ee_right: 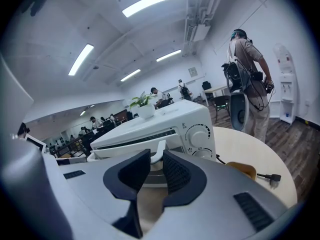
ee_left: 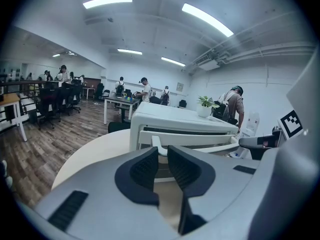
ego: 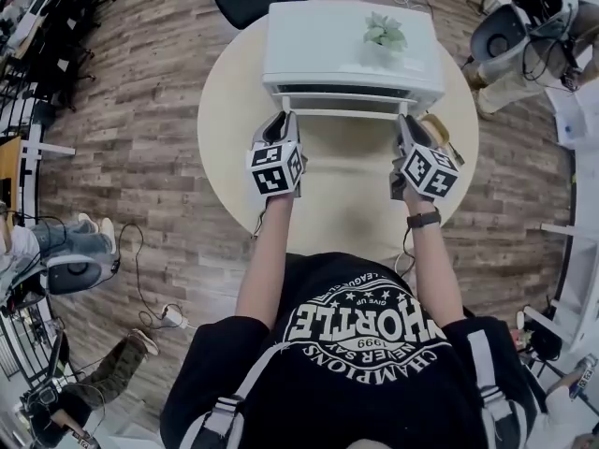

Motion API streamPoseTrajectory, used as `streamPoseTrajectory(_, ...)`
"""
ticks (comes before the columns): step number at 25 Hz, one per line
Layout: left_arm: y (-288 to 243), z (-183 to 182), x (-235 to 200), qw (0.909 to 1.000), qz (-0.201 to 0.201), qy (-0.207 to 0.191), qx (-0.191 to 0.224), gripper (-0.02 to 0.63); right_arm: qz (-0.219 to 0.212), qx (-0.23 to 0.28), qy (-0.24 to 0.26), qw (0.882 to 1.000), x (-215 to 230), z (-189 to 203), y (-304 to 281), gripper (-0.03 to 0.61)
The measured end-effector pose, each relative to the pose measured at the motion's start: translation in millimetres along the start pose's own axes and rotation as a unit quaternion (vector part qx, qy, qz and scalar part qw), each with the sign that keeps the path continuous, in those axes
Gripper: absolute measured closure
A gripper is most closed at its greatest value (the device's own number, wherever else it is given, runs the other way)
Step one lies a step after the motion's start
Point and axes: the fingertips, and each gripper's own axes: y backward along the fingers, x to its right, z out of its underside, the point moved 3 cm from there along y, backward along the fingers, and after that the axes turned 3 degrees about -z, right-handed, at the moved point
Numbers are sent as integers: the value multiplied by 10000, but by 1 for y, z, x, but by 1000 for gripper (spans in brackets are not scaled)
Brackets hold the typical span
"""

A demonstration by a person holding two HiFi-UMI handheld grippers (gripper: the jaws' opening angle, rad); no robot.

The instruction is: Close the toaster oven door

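handle (ego: 342,113) of the ajar toaster oven door (ee_left: 185,136) runs crosswise straight ahead on the round table (ego: 234,110); my left gripper (ego: 285,120) clamps its left end, my right gripper (ego: 405,124) its right, both equally near.

Bare tabletop (ego: 346,190) below toaster oven door (ego: 342,110)

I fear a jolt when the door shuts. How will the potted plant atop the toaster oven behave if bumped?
The potted plant looks small and light, so a shove would probably shift it. It stands loose on the smooth toaster oven top, so it may slide. Its short pot seems unlikely to tip.
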Motion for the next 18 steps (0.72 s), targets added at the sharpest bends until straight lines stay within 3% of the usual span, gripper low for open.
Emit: streamPoseTrajectory(18,-13,-11,-1,10000,-14,-54,59,538,15,102,36,9999,1,-12,-12,480)
